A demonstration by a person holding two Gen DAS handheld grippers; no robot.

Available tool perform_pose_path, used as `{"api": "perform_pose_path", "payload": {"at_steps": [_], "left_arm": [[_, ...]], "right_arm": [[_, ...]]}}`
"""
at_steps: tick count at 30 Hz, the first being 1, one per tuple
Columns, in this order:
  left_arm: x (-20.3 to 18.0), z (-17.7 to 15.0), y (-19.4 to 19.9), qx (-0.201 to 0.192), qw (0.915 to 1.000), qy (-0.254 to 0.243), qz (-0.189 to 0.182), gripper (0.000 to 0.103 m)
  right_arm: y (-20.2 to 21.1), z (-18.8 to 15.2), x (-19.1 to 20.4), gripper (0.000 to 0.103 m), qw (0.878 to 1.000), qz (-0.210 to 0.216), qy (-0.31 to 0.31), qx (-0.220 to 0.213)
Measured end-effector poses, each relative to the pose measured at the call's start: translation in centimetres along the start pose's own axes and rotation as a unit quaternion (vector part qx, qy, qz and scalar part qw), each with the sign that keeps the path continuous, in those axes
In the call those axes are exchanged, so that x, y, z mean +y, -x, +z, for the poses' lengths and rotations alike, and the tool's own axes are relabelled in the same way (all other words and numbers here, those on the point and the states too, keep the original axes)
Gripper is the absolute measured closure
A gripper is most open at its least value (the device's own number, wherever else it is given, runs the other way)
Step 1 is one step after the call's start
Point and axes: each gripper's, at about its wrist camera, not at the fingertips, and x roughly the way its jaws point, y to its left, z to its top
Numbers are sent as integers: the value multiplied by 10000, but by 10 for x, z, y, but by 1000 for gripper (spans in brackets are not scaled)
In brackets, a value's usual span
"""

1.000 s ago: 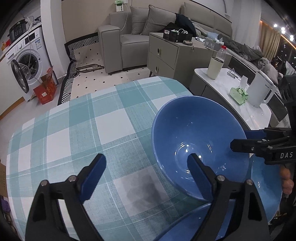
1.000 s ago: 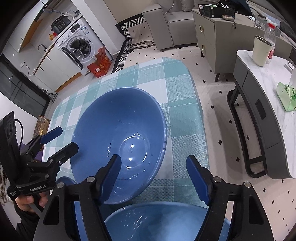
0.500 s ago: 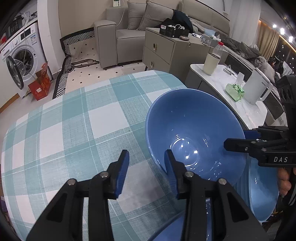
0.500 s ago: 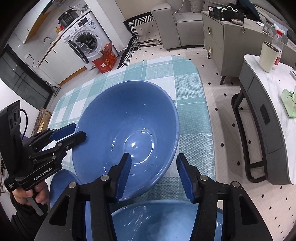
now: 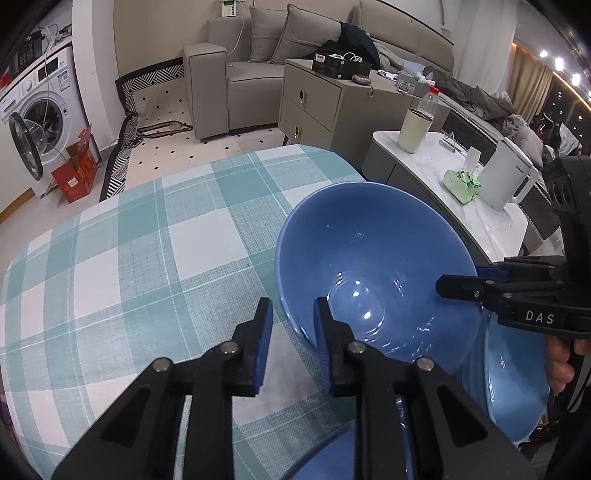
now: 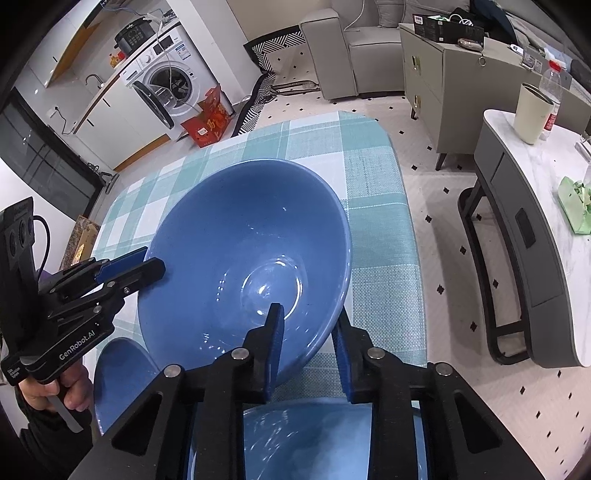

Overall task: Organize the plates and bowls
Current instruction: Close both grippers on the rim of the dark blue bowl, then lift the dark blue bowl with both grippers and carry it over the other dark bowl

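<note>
Left gripper (image 5: 292,334), marked "GenRobot.AI" in the right wrist view, pinches the near-left rim of the large blue bowl (image 5: 373,273), one finger inside and one outside; right gripper (image 6: 308,341), marked "DAS" in the left wrist view, pinches the opposite rim likewise. The bowl is glossy, deep, plain blue, tilted over the teal-and-white checked tablecloth (image 5: 147,266) beside other blue dishes (image 6: 314,439). Only the left wrist view shows the white kettle (image 5: 511,177); only the right shows the black cooker (image 6: 133,35) atop the washing machine (image 6: 166,85).
</note>
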Motion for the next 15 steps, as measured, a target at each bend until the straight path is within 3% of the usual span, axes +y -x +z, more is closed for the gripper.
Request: {"api": "perform_pose_path", "payload": {"at_steps": [15], "left_arm": [[-6,0,5,-103,9998,-103,109,83]], "right_arm": [[-1,-2,6,83,9995,-220,205,-87]]}}
